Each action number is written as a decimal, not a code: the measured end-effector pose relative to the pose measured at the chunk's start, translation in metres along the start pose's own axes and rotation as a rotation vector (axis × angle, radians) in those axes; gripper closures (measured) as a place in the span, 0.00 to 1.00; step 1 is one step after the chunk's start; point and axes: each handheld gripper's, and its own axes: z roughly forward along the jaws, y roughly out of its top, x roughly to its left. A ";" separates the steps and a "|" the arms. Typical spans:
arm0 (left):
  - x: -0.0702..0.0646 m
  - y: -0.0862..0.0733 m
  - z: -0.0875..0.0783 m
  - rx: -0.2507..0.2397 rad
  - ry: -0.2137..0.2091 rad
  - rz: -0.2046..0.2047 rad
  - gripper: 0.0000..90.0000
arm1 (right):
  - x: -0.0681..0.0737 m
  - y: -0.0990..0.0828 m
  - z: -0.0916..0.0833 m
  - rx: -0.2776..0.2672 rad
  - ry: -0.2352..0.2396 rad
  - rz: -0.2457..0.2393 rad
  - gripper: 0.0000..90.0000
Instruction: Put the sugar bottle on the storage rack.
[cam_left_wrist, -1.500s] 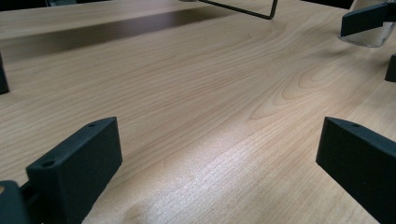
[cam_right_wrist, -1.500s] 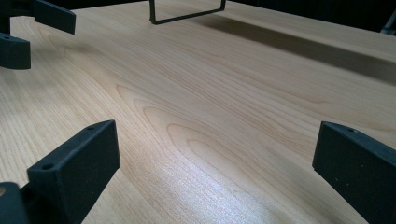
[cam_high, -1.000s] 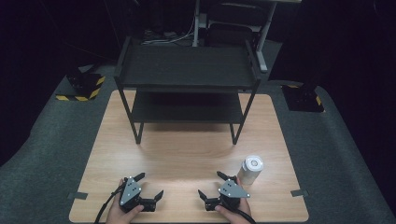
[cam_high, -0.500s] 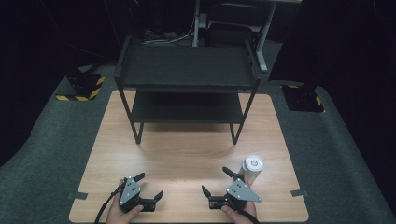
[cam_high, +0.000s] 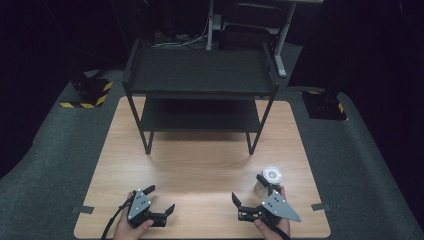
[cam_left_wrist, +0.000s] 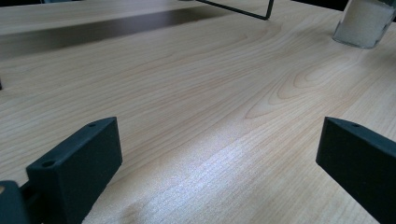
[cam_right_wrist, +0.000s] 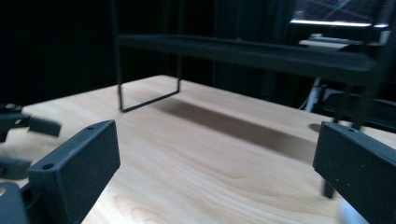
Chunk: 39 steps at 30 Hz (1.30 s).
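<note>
A small clear jar with a white lid (cam_high: 271, 176) stands on the wooden table (cam_high: 210, 165) at the front right; in the left gripper view the jar (cam_left_wrist: 362, 21) shows white grains inside. My right gripper (cam_high: 248, 191) is open right beside the jar, one jaw reaching up against its left side, nothing between the jaws (cam_right_wrist: 217, 130). My left gripper (cam_high: 160, 199) rests open at the front left with bare wood between its fingers (cam_left_wrist: 219, 129). It also appears at the left edge of the right gripper view as a dark shape (cam_right_wrist: 21, 126).
A black two-tier metal rack (cam_high: 200, 75) stands on the far half of the table, its lower shelf (cam_high: 200, 116) just above the wood. Its legs (cam_right_wrist: 122, 95) rise ahead of the right gripper. Grey carpet surrounds the table.
The right gripper has shifted to the right along the front edge, ending close beside the jar. The left gripper has stayed where it was.
</note>
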 end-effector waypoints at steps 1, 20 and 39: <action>0.000 0.000 0.000 0.001 -0.001 0.000 0.01 | 0.000 0.000 -0.002 -0.003 -0.013 0.000 0.00; 0.001 0.000 0.000 0.001 -0.004 0.001 0.01 | -0.006 -0.011 -0.020 0.020 -0.237 0.018 0.00; 0.001 0.001 0.000 0.003 -0.007 0.002 0.01 | -0.011 -0.035 -0.001 0.088 -0.308 0.034 0.01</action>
